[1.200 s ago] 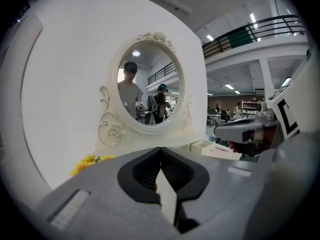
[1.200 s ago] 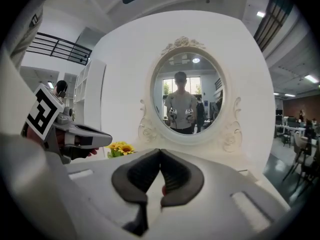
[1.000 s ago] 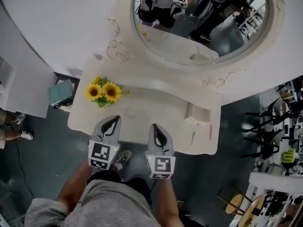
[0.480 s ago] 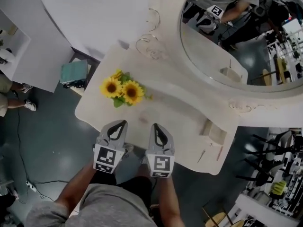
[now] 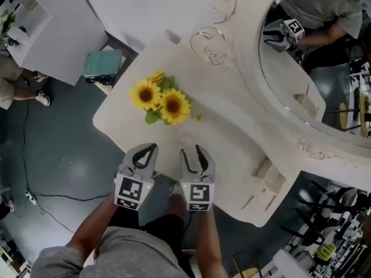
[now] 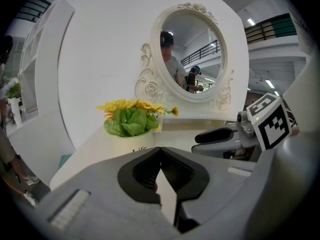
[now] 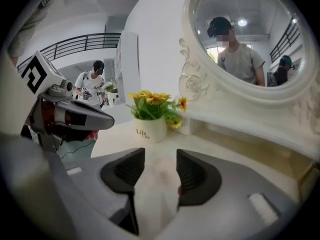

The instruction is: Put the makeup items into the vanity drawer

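The cream vanity top (image 5: 226, 138) lies ahead of both grippers. Two thin makeup sticks (image 5: 248, 201) lie near its front right corner, beside a small open box (image 5: 270, 175). No drawer shows in any view. My left gripper (image 5: 149, 147) (image 6: 160, 149) is shut and empty at the table's front edge. Just to its right, my right gripper (image 5: 192, 149) (image 7: 160, 156) has just been opening its jaws; they stand apart with nothing between them, over bare tabletop. Each gripper sees the other alongside it.
A white pot of sunflowers (image 5: 162, 100) (image 7: 150, 126) stands at the table's back left, a little ahead of the grippers. An oval mirror (image 5: 313, 68) in a carved frame rises behind. A teal box (image 5: 102, 63) sits on the floor to the left. People stand farther off at the left.
The right gripper's jaws were shut before and now stand open. Both grippers have sunk toward the table's front edge. The head view has swung, so the table sits more diagonally.
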A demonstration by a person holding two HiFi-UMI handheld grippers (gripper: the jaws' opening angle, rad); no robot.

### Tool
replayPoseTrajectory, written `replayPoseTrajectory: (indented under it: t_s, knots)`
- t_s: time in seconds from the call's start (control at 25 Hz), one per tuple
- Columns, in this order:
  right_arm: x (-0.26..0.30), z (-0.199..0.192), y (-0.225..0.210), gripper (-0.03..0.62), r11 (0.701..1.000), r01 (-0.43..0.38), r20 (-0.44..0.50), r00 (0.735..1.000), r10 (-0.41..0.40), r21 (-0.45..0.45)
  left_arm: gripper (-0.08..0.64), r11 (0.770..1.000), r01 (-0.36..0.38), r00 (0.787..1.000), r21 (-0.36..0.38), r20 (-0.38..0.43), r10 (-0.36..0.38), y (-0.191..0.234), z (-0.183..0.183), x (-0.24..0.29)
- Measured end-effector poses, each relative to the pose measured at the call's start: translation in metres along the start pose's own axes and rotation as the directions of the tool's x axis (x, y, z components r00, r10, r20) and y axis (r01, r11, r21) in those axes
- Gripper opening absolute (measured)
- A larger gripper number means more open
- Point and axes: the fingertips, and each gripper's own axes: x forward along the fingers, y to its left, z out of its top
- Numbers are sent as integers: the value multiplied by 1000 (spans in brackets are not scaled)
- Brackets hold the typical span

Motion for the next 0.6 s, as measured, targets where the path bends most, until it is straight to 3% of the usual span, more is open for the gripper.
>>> replayPoseTrajectory:
  t_s: [0.04, 0.4, 0.48, 0.6]
  knots:
    - [4, -5, 0, 202, 1000, -14, -14, 1000, 14, -1, 11, 1000, -8, 1000, -6, -5, 8, 1, -3, 0]
    - [25, -32, -6, 202, 997, -62, -110, 992, 56, -54, 11, 997, -68, 997, -40, -21, 68, 6, -16, -4]
    - [28, -35, -4, 136, 995, -74, -127, 990, 65, -66, 11, 996, -80, 997, -45, -27, 79, 7, -19, -5]
    - [29, -35, -2, 124, 992, -89, -134, 988, 77, -88, 11, 995, -91, 995, -44, -36, 89, 6, -22, -5]
